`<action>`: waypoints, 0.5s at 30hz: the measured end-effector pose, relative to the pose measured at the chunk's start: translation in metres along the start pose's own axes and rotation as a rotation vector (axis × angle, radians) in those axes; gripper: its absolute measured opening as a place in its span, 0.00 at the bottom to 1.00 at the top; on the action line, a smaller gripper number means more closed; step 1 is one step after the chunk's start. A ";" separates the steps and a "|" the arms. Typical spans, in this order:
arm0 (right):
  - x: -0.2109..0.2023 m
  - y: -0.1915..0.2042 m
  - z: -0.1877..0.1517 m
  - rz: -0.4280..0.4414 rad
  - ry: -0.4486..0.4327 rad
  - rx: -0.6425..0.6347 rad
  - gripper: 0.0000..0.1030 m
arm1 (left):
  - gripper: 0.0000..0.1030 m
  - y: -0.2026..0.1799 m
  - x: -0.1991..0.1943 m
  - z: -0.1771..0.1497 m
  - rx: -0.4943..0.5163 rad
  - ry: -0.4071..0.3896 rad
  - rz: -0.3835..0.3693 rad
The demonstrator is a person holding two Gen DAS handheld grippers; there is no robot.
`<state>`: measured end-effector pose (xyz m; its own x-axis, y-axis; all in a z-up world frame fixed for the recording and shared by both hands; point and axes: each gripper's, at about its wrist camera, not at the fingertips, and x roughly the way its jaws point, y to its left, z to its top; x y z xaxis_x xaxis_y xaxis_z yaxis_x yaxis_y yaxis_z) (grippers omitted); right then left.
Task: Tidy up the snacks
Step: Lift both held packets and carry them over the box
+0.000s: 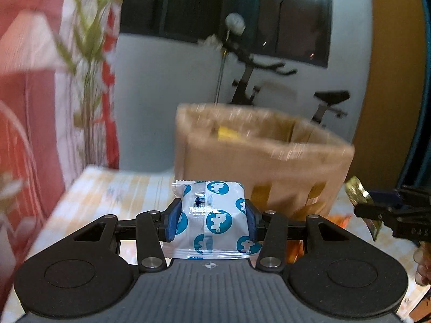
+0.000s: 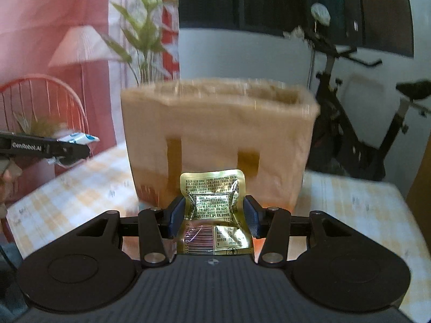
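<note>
Checked yellow-and-white cloth covers the surface (image 2: 358,204), and on it stands a tall brown paper bag (image 2: 218,140), open at the top, with two darker tape strips on its near face. Behind the bag, an exercise bike (image 2: 347,140) stands against a pale wall under a dark window; to the bag's left rise a leafy plant (image 2: 140,35) and a pink curtain (image 1: 29,86).

Nearer the camera than the bag, the left gripper (image 1: 212,219) is clamped on a white snack packet (image 1: 215,215) printed with blue round logos; both blue pads press its sides and it is held clear above the cloth. Inside the bag's mouth, in the left wrist view, something yellow (image 1: 229,133) shows, too blurred to identify.

Directly in front of the bag's near face, the right gripper (image 2: 215,215) is closed on a gold foil snack packet (image 2: 212,204) with dark print and a barcode, crinkled where the pads squeeze it. Each gripper appears at the edge of the other's view, left and right of the bag, packets in their grips.
</note>
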<state>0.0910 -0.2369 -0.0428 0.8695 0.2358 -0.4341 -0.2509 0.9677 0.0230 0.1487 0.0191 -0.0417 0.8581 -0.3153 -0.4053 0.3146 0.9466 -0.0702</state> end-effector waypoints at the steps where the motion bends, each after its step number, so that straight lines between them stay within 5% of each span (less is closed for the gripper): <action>1: -0.002 -0.002 0.010 0.003 -0.024 -0.003 0.48 | 0.48 -0.004 -0.002 0.009 0.011 -0.024 -0.008; 9: 0.005 -0.017 0.084 -0.003 -0.190 -0.060 0.48 | 0.48 -0.028 0.020 0.072 0.030 -0.116 -0.080; 15: 0.061 -0.032 0.113 -0.027 -0.170 -0.085 0.48 | 0.48 -0.041 0.084 0.097 0.081 -0.081 -0.062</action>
<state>0.2000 -0.2431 0.0320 0.9340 0.2288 -0.2745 -0.2556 0.9645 -0.0658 0.2469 -0.0532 0.0153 0.8650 -0.3805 -0.3272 0.3971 0.9176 -0.0175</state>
